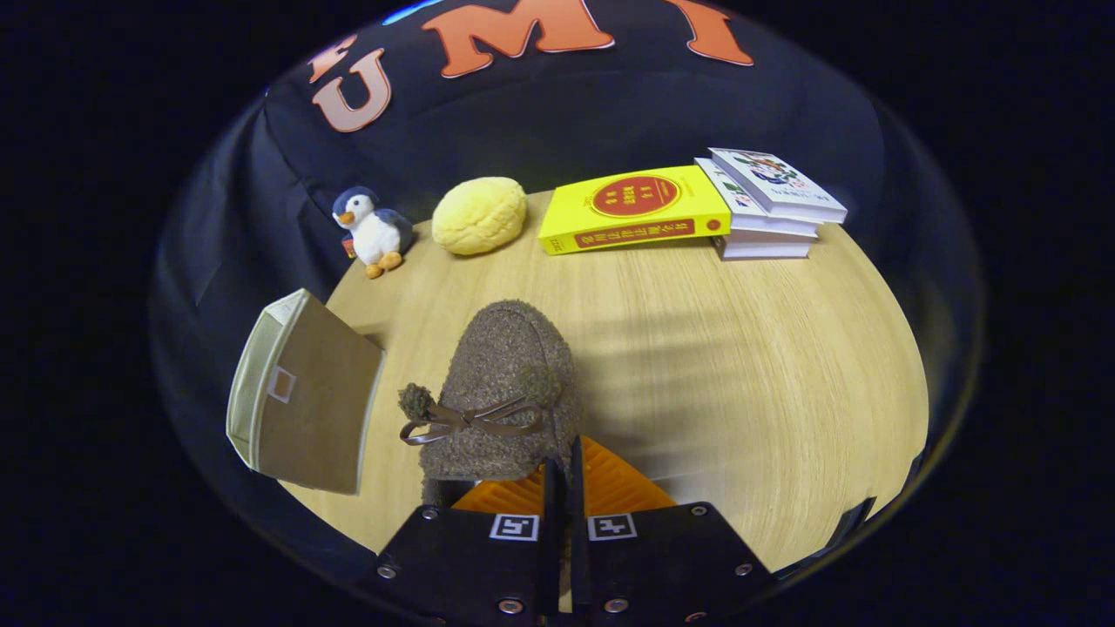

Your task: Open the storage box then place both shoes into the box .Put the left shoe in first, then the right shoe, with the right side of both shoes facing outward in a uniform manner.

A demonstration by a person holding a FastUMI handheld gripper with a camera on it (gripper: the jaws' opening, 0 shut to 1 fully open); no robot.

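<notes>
The tool (562, 475) is nearly closed, its fingers pinching the heel rim of the fuzzy brown shoe (501, 392), whose toe points ahead over the desk (740, 366). The storage box (300, 396) sits beside it.

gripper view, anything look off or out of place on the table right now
Nothing looks spilled or damaged. The gripper is shut on the brown fuzzy shoe, held just ahead of the fingers. The storage box sits tilted at the table's edge. The yellow book leans against the book stack.
</notes>
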